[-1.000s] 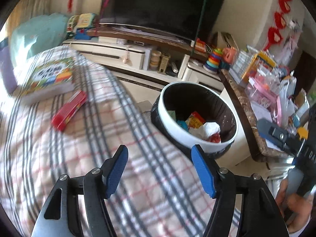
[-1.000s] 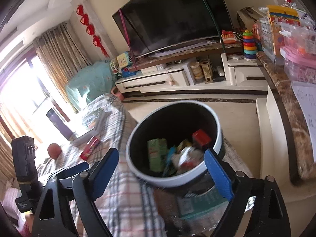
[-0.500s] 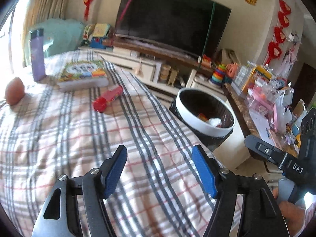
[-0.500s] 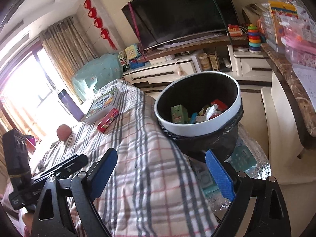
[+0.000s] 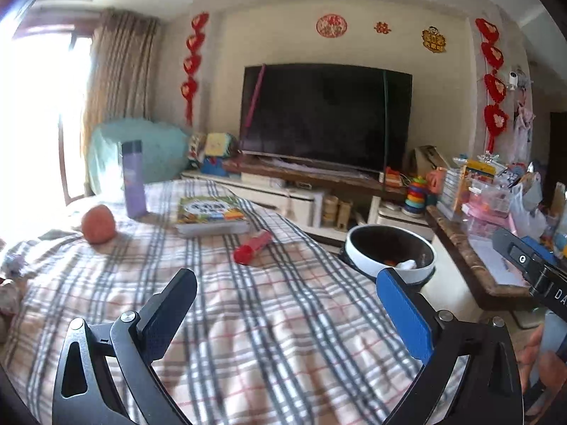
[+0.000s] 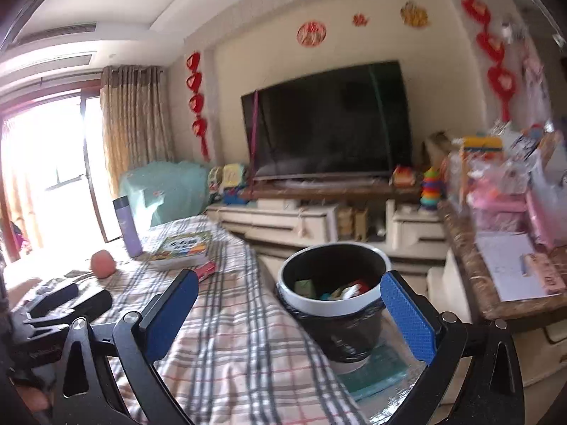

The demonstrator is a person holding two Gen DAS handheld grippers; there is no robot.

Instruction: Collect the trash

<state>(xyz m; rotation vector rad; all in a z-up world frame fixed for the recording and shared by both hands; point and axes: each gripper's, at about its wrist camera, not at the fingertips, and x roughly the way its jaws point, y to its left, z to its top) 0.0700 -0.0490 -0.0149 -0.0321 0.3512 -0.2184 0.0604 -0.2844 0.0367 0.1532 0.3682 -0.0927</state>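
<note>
The trash bin (image 5: 365,265), black with a white rim, stands on the floor by the right edge of the bed, and wrappers and a white tissue lie inside it. My left gripper (image 5: 285,283) hovers over the plaid blanket, jaws opening wide, nothing between them. My right gripper (image 6: 288,283) sits nearer the bin (image 6: 329,307), over the bed's edge, jaws also opening and empty. A red packet (image 5: 252,246) lies on the blanket ahead of the left gripper.
On the bed are a colourful book (image 5: 209,214), a purple bottle (image 5: 133,180) and an orange ball (image 5: 98,225). A cluttered marble-topped counter (image 6: 471,283) runs along the right. A TV (image 5: 326,117) on a low cabinet fills the far wall.
Both grippers have drawn back from above the bin and tilted up, so the bin looks smaller and farther. Both pairs of jaws stand wider than before.
</note>
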